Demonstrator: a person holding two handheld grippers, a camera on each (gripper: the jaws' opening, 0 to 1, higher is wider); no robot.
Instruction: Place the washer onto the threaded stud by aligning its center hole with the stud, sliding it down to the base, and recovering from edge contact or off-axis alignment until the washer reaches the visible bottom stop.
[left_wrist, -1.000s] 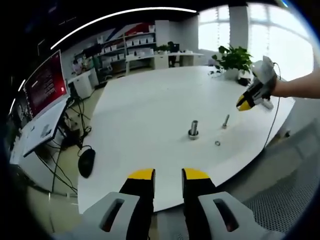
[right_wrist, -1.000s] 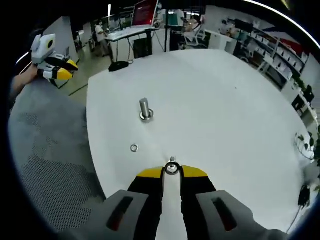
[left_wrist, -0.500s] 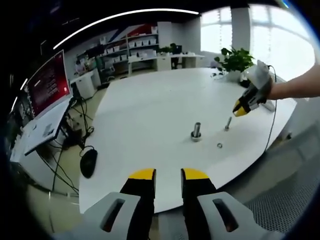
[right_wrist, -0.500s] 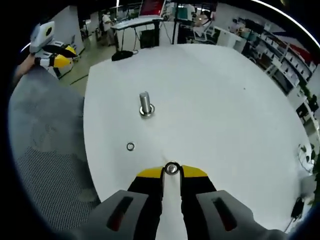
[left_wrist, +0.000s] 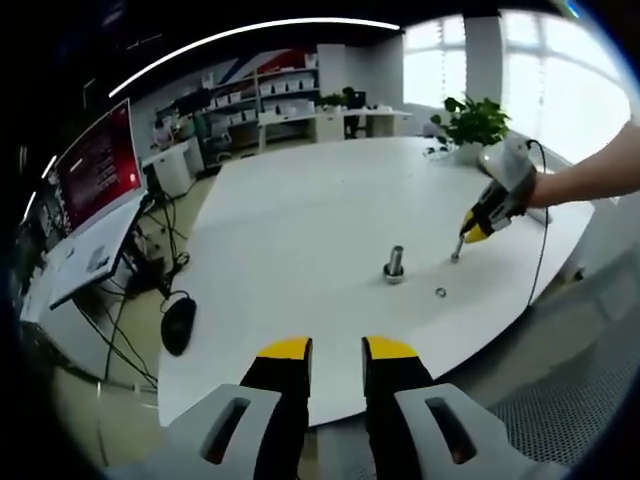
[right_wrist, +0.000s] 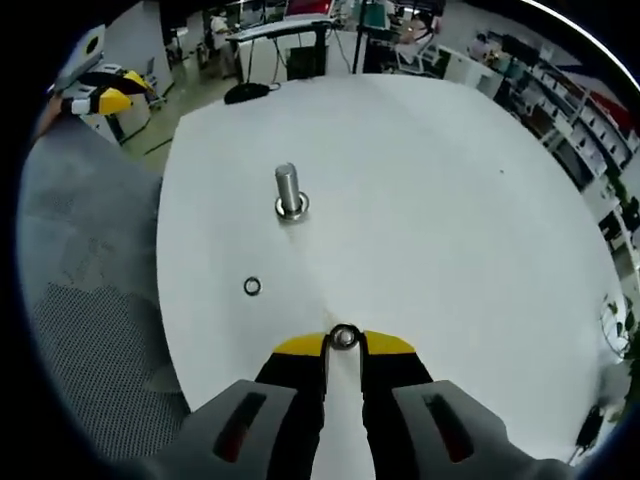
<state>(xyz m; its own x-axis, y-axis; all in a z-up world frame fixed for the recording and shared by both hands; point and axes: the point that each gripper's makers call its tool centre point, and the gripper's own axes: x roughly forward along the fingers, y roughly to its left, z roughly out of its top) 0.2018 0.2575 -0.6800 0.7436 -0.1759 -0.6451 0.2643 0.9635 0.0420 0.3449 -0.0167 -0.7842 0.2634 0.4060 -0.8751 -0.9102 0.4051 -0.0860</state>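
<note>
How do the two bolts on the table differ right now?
The larger bolt stands free on the white table, upright on its head, clear of both tools; the smaller bolt sits between the tips of the right hand-held gripper. The larger bolt is visibly thicker in the left gripper view than the smaller one. Both are upright, bare metal. A loose washer lies flat on the table between them.

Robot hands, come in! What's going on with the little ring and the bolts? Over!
Right gripper at the small bolt, jaws close around its top. Left gripper open, holding nothing. Washer flat on table, not on stud. Path clear.
</note>
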